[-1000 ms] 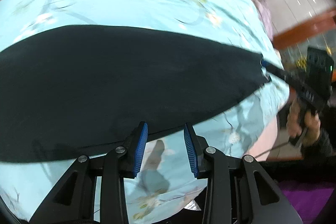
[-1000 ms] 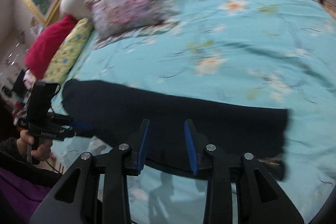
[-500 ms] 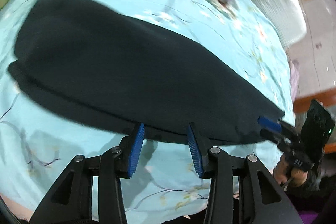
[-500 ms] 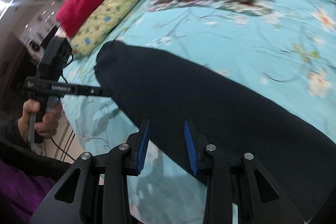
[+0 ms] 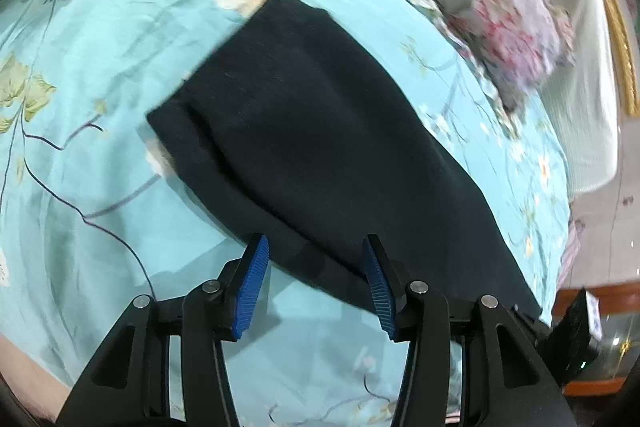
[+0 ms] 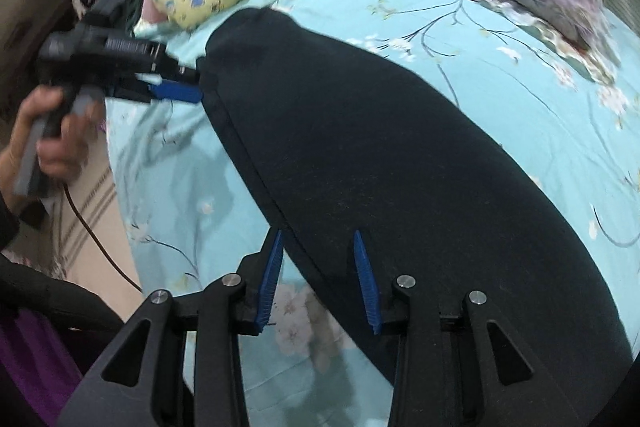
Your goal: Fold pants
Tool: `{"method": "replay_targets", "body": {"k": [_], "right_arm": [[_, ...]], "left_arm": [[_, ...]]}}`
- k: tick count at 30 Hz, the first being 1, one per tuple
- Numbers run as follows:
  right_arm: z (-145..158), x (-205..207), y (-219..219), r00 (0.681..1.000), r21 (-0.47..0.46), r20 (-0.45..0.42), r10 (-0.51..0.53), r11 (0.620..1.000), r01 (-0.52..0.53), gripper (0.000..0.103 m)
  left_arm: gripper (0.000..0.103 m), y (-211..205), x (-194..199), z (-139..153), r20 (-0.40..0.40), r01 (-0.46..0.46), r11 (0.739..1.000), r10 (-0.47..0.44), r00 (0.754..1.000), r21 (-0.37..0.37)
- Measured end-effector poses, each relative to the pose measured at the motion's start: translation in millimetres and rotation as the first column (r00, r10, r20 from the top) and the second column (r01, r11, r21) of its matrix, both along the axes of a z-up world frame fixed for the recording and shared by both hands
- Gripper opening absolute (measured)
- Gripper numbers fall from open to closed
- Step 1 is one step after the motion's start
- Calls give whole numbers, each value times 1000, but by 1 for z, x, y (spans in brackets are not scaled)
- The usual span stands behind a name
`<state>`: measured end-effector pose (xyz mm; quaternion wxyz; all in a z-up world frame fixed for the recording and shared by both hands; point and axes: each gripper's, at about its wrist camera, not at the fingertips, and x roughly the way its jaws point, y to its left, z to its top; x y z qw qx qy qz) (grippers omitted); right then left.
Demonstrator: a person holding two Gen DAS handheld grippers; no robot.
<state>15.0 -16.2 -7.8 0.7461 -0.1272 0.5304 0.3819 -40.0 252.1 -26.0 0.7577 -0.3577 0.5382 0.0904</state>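
Bed (image 5: 100, 39) covered by turquoise floral sheet; black pants (image 5: 320, 131) laid flat along it, pillows near far end. Left hand-held gripper (image 5: 316, 267) seen with jaws parted, just widened, pads poised over pants edge, nothing clamped. Right hand-held gripper (image 6: 318, 271) seen with jaws apart, slightly widened, astride pants hem, no grip visible.
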Motion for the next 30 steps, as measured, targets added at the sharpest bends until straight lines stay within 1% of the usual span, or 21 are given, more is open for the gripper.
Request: {"method": "replay_targets", "body": {"k": [6, 9, 15, 18, 19, 20, 21, 22, 23, 24, 26, 30], "right_arm": [[-13, -3, 14, 997, -77, 25, 73, 994, -71, 38], [-17, -4, 18, 994, -110, 46, 95, 990, -89, 39], [-21, -9, 22, 985, -153, 101, 137, 981, -121, 39], [-22, -8, 22, 984, -160, 116, 137, 980, -118, 39], [-22, -7, 22, 984, -156, 119, 135, 981, -116, 35], [-21, -6, 21, 984, -154, 120, 131, 982, -112, 28], [-20, -4, 19, 986, -143, 114, 120, 984, -103, 24], [-19, -1, 19, 988, -129, 105, 110, 987, -97, 17], [-17, 1, 16, 991, -109, 92, 96, 990, -85, 10], [-15, 3, 15, 993, -98, 86, 84, 992, -76, 8], [-12, 4, 13, 994, -78, 79, 73, 995, -67, 7], [-2, 4, 11, 996, -41, 67, 63, 997, -60, 7]], "left_arm": [[51, 14, 7, -10, -12, -74, 997, 73, 997, -23], [53, 19, 11, -11, -13, -99, 994, 99, 995, -36], [54, 24, 18, -9, -4, -120, 993, 120, 993, -13], [49, 27, 18, -13, -4, -140, 990, 139, 990, -18], [44, 27, 17, -14, 2, -146, 989, 146, 989, -17], [35, 27, 16, -13, 3, -147, 989, 147, 989, -4], [31, 26, 16, -12, 3, -142, 990, 142, 990, 12], [23, 26, 15, -11, 5, -138, 990, 138, 990, 22], [18, 26, 14, -10, 9, -134, 990, 134, 991, 35], [16, 26, 13, -8, 14, -129, 991, 129, 992, 42], [7, 26, 10, -5, 33, -123, 991, 121, 992, 47], [7, 23, 7, 7, 67, -108, 992, 103, 992, 62]]}}
